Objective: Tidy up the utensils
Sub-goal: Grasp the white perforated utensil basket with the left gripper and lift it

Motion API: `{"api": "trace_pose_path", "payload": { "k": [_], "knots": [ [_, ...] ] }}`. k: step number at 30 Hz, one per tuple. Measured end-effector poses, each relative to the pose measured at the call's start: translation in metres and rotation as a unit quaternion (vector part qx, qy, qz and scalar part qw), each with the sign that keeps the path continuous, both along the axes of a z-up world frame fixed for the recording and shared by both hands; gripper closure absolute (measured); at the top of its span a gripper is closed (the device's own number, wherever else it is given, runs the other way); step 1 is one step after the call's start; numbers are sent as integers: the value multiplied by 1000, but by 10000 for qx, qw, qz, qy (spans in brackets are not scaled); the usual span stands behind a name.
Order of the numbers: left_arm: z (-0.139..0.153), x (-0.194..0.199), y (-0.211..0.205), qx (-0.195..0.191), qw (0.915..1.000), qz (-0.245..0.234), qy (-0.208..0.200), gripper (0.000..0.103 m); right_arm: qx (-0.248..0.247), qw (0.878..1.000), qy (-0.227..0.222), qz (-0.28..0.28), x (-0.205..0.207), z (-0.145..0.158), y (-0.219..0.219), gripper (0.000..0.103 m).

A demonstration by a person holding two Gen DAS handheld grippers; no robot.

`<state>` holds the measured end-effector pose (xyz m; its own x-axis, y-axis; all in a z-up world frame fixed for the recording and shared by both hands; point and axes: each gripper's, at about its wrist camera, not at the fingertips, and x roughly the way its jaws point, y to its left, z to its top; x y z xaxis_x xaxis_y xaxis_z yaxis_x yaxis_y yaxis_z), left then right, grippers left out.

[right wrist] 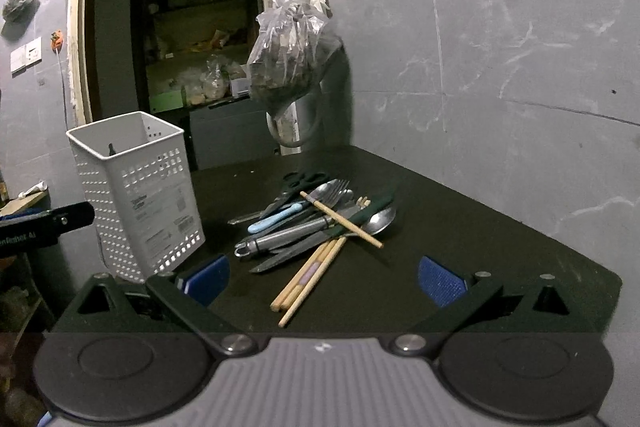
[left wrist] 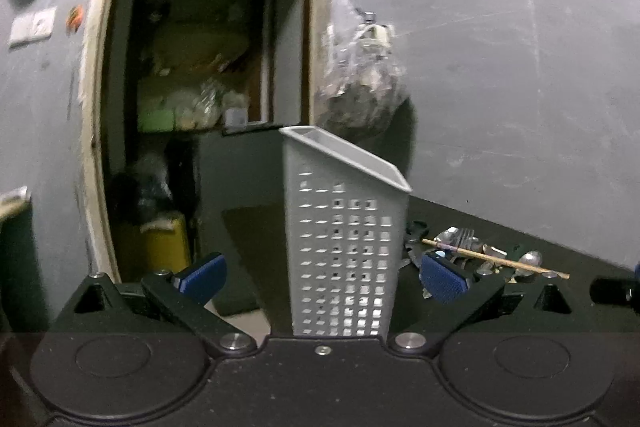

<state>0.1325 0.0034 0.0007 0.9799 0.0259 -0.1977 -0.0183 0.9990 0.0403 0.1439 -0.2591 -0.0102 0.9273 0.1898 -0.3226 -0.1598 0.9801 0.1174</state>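
A white perforated utensil holder [left wrist: 344, 247] [right wrist: 138, 195] stands at the left end of the dark table [right wrist: 460, 227] and looks slightly tilted. My left gripper [left wrist: 322, 281] is open with the holder between its blue pads [left wrist: 442, 281], not touching either one. A dark tip [right wrist: 111, 148] shows inside the holder. To its right lies a pile of utensils [right wrist: 316, 223] [left wrist: 480, 253]: forks, a spoon [right wrist: 380, 221], scissors, knives and wooden chopsticks [right wrist: 308, 281]. My right gripper [right wrist: 324, 285] is open just in front of the chopstick ends, holding nothing.
A filled plastic bag [right wrist: 292, 55] hangs from a hook on the grey wall behind the table. Left of it, a doorway [right wrist: 180, 27] opens onto a dark room with shelves. The table's left edge runs right beside the holder. The left gripper's body [right wrist: 44, 223] shows beside the holder.
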Motion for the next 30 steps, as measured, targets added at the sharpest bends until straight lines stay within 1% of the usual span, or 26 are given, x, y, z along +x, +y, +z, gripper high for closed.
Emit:
{"api": "trace_pose_path", "payload": {
  "k": [4,7,11,13,18,20,22,24,30],
  "knots": [
    [-7,21,-18,627,9980,-96,-22,1,-136,9999,-4,-7,15,1,-1,0],
    [-12,41,-27,880,9961,-53,56,1,-236,9997,24,-37,28,0,-2,0],
    [-14,63,-27,817,9966,98,55,1,-287,9995,102,-60,44,-2,-4,0],
    [-15,73,-27,862,9961,159,98,1,-322,9994,137,-53,52,-3,-4,0],
    [-21,86,-33,1223,9921,263,43,1,-341,9991,234,-92,70,-5,-7,0],
    [-24,85,-35,1313,9911,203,6,1,-307,9991,278,-115,76,-7,-8,0],
    [-25,86,-36,1335,9910,116,-22,4,-263,9991,313,-126,80,-9,-10,0],
    [-25,88,-36,1306,9913,157,-30,13,-235,9990,362,-148,84,-11,-11,0],
    [-28,87,-25,1161,9932,-49,-36,17,-183,9986,469,-189,92,-13,-16,0]
  ]
}}
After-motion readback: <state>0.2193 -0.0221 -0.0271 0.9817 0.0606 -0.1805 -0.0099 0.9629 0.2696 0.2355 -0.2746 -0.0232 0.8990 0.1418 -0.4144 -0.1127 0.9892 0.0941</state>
